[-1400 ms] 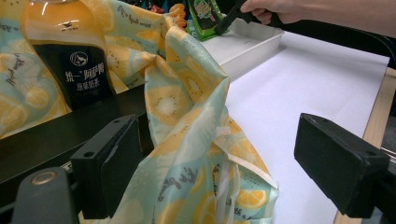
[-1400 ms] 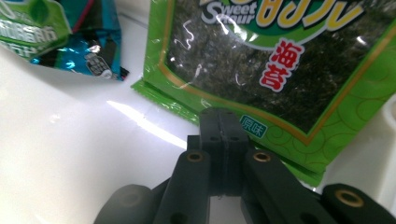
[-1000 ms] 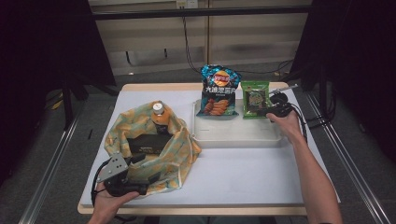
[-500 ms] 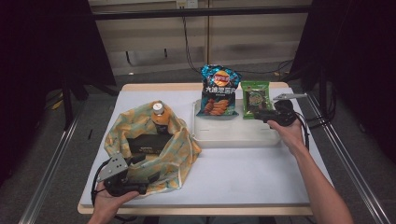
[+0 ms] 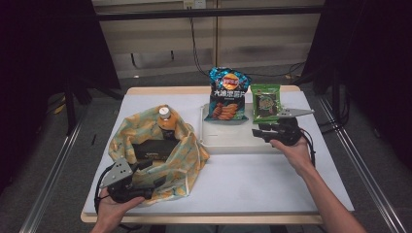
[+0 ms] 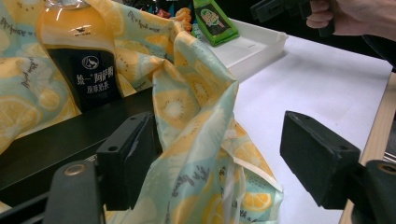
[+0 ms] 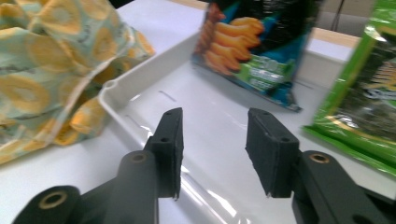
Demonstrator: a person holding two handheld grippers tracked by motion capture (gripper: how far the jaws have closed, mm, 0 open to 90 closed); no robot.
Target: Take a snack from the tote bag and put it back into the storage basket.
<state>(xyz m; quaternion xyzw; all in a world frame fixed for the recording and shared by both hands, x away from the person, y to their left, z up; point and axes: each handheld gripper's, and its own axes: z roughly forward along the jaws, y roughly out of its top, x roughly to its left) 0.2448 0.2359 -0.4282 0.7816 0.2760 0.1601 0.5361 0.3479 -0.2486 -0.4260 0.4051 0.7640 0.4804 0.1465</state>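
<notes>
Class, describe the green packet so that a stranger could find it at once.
Start at the white tray on the table's far right half. Two snack bags stand along its back edge. The green packet is the smaller, right-hand one, beside the taller blue crisp bag.

A lab or test room is showing here: a white-topped table [image 5: 252, 184] is standing on a grey floor, dark curtains [image 5: 43, 73] are hanging at 9 and 3 o'clock, and cables [image 5: 197, 53] are dangling down a plain panelled wall at 12.
</notes>
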